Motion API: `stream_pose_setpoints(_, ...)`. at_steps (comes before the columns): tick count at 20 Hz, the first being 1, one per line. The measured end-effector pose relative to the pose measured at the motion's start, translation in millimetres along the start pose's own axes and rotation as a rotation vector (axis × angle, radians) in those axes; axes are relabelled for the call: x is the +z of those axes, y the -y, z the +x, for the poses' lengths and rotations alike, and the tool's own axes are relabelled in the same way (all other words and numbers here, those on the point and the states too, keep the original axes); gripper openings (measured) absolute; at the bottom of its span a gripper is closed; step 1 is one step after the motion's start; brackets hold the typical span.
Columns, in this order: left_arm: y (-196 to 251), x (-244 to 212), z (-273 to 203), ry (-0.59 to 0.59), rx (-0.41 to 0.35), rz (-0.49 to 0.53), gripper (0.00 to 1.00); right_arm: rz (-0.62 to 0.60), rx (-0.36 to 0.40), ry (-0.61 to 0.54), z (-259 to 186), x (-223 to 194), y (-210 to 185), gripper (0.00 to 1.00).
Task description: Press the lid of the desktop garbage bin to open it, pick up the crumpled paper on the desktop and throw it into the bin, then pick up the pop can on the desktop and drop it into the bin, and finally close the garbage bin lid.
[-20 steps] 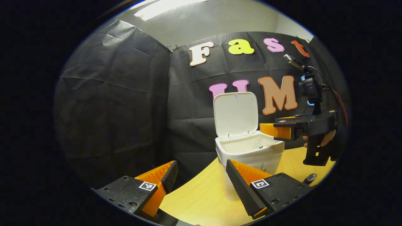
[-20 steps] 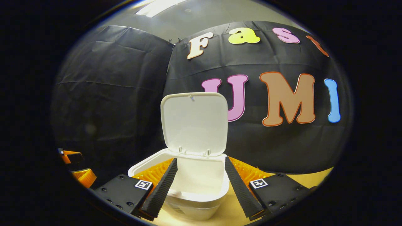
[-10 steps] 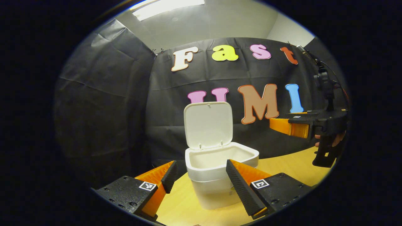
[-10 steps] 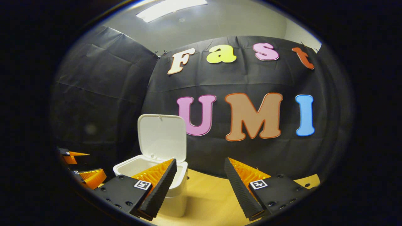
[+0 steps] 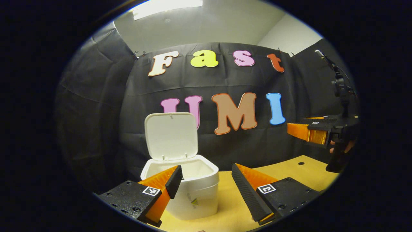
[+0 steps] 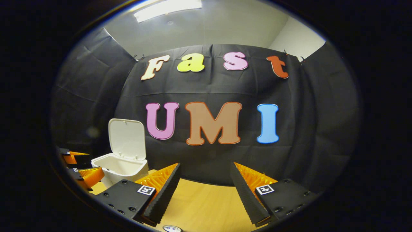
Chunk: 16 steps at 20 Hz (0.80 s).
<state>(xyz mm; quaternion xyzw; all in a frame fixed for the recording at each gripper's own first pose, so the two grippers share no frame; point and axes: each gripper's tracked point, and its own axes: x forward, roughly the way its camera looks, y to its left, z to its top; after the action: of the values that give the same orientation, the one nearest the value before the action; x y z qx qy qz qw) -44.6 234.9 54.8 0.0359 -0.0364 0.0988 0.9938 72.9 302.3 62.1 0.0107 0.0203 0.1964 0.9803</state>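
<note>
The white garbage bin [image 5: 193, 193] stands on the wooden table with its lid [image 5: 170, 135] upright and open. My left gripper [image 5: 206, 190] is open and empty; its left finger overlaps the bin's front rim in the left gripper view. My right gripper [image 5: 309, 132], held by a hand [image 5: 347, 146], hovers far right of the bin, above the table. In the right gripper view the bin [image 6: 120, 167] and its lid [image 6: 126, 139] sit far left, and my right gripper [image 6: 204, 190] is open with bare table between its fingers. The left gripper [image 6: 82, 170] shows beside the bin.
The wooden table [image 5: 289, 174] runs right of the bin up to the black cloth wall and has a small dark hole [image 5: 301, 163]. A small round metallic thing [image 6: 170, 228] peeks in at the bottom edge; I cannot tell what it is.
Both views have swung right, so the bin has slid left in each. The right gripper has moved from over the bin's mouth to the right, above bare table. Both grippers stay open.
</note>
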Motion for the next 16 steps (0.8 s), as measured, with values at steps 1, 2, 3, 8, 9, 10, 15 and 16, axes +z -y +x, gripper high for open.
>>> stream_pose_setpoints(1, 12, 0, 2, -0.002, -0.023, -0.004, 0.94, -0.001, -0.026, -0.001, -8, -1, 15, 0.98)
stream_pose_setpoints(2, 25, -1, 5, -0.004, -0.047, -0.008, 0.94, -0.002, -0.052, -0.004, -17, -2, 30, 0.98)
stream_pose_setpoints(3, 38, -1, 6, -0.005, -0.071, -0.011, 1.00, -0.001, -0.076, -0.008, -25, -3, 43, 0.98)
stream_pose_setpoints(8, 96, -8, 9, -0.028, -0.183, -0.031, 1.00, 0.006, -0.198, -0.032, -72, -12, 105, 0.98)
stream_pose_setpoints(9, 106, -11, 10, -0.037, -0.204, -0.036, 1.00, 0.009, -0.219, -0.038, -80, -15, 114, 0.98)
stream_pose_setpoints(10, 116, -18, 9, -0.055, -0.221, -0.040, 0.94, 0.014, -0.238, -0.047, -89, -19, 124, 0.98)
stream_pose_setpoints(15, 149, -53, 7, -0.155, -0.279, -0.078, 0.94, 0.031, -0.332, -0.092, -129, -35, 163, 0.98)
stream_pose_setpoints(16, 152, -61, 8, -0.173, -0.282, -0.080, 0.94, 0.034, -0.347, -0.103, -137, -38, 169, 0.98)
